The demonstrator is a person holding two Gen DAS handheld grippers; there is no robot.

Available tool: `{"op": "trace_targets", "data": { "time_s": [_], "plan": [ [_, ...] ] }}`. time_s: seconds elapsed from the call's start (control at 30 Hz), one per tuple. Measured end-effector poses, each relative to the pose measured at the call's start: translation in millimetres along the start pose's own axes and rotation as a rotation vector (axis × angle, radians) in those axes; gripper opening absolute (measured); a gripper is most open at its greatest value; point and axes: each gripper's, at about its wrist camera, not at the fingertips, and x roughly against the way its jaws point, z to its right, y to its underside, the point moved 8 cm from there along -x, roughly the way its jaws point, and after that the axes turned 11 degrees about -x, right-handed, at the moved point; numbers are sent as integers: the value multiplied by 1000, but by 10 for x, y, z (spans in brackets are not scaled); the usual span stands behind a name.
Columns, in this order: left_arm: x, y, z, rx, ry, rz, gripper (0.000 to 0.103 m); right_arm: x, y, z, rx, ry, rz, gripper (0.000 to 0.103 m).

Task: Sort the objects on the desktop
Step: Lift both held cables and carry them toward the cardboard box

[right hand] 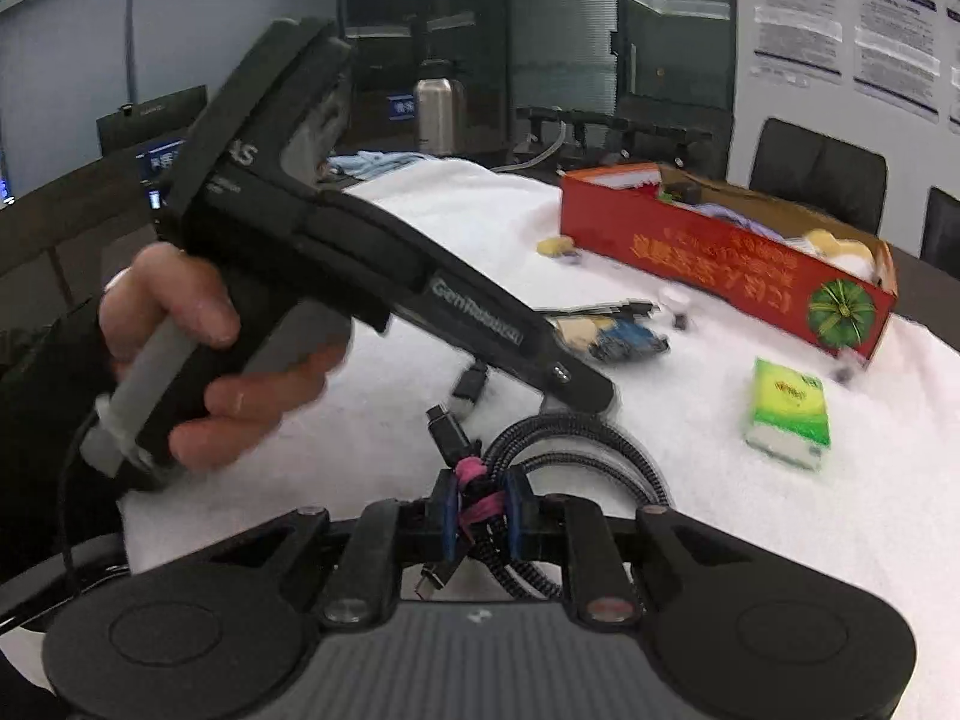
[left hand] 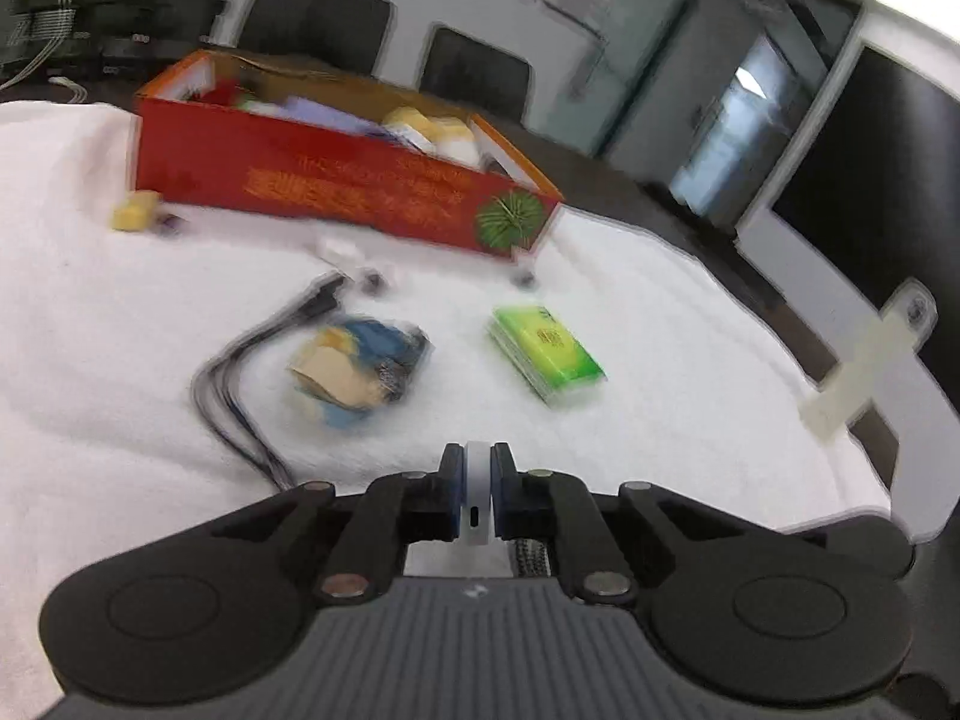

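Carry step. The left gripper [left hand: 478, 468] was closed on a white adapter [left hand: 477, 504]; the right gripper [right hand: 483, 501] was closed on a cable [right hand: 576, 450]. Both were held above the tabletop [left hand: 120, 330], short of the box [left hand: 336, 186]. Next: release inside it.

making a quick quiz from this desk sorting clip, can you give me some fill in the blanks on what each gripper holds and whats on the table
The left hand-held gripper is shut on a thin ____ object.
The right hand-held gripper is shut on a braided cable tied with a ____ band.
The tissue pack on the cloth is ____.
The open box is ____ outside.

Missing: white; pink; green; red
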Motion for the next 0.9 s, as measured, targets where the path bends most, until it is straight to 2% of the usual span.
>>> {"op": "trace_targets", "data": {
  "time_s": [0.1, 0.17, 0.23, 0.3, 0.37, 0.43, 0.47, 0.53, 0.6, 0.67, 0.77, 0.9],
  "plan": [
    [235, -68, -204, 36, -71, 69, 9, 9, 43, 59, -6, 33, 16, 15],
    [368, -69, -264, 47, -106, 94, 9, 26, 15, 87, -22, 42, 64, 16],
    [479, -34, -271, 39, -127, 107, 9, 27, 4, 91, 1, 69, 73, 23],
    [567, 23, -310, 63, -123, 118, 9, 70, 3, 48, 16, 47, 81, 34],
    [653, 74, -371, 109, -117, 132, 9, 67, 44, 2, 35, 36, 57, 35],
    [742, 103, -413, 141, -99, 148, 9, -43, 97, 23, 47, 81, 35, 35],
    [732, 101, -406, 147, -94, 153, 9, -92, 117, 34, 35, 75, 34, 42],
    [756, 79, -364, 132, -105, 161, 9, -143, 103, 99, -41, 41, 50, 41],
    [789, 12, -283, 98, -103, 165, 9, -150, 31, 177, -119, 28, 45, 22],
    [835, -95, -186, 38, -112, 172, 9, -129, -35, 241, -169, 33, 42, 20],
    [999, -355, -94, -57, -147, 215, 9, 98, -279, 299, -149, 87, 160, 19],
    [1031, -847, -125, -99, -154, 254, 10, 446, -811, 470, -129, 112, 292, 19]
  ]
}}
